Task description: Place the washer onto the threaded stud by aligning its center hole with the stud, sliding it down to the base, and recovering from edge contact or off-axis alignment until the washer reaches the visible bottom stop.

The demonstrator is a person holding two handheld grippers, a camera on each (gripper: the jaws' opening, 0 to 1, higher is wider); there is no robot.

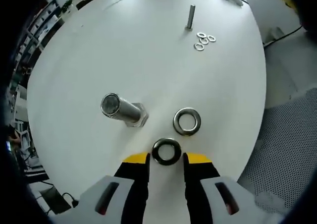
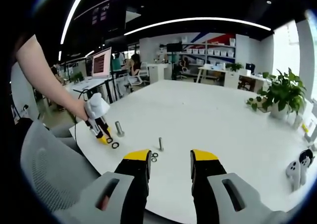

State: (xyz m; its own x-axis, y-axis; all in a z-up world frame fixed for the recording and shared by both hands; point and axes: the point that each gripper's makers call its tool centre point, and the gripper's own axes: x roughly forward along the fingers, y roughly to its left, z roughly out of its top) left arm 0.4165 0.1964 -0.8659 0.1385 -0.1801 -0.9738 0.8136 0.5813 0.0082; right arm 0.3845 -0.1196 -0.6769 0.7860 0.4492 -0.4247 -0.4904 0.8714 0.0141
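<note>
A large threaded stud (image 1: 121,110) stands upright on its hex base on the white table (image 1: 99,50). Two large steel washers lie flat beside it, one (image 1: 187,121) to its right and one (image 1: 166,151) nearer me. My left gripper (image 1: 167,159) is open, its yellow-tipped fingers on either side of the nearer washer with a small gap each side. In the right gripper view the left gripper (image 2: 103,132) is held by a person's hand beside the stud (image 2: 119,129) and the washers (image 2: 115,145). My right gripper (image 2: 171,157) hangs open over the table's near edge, holding nothing.
A thin small stud (image 1: 190,17) with several small washers (image 1: 204,40) stands further along the table. A grey mesh chair (image 2: 44,169) is at the table's left edge, a potted plant (image 2: 277,97) and a white controller (image 2: 297,167) on the right.
</note>
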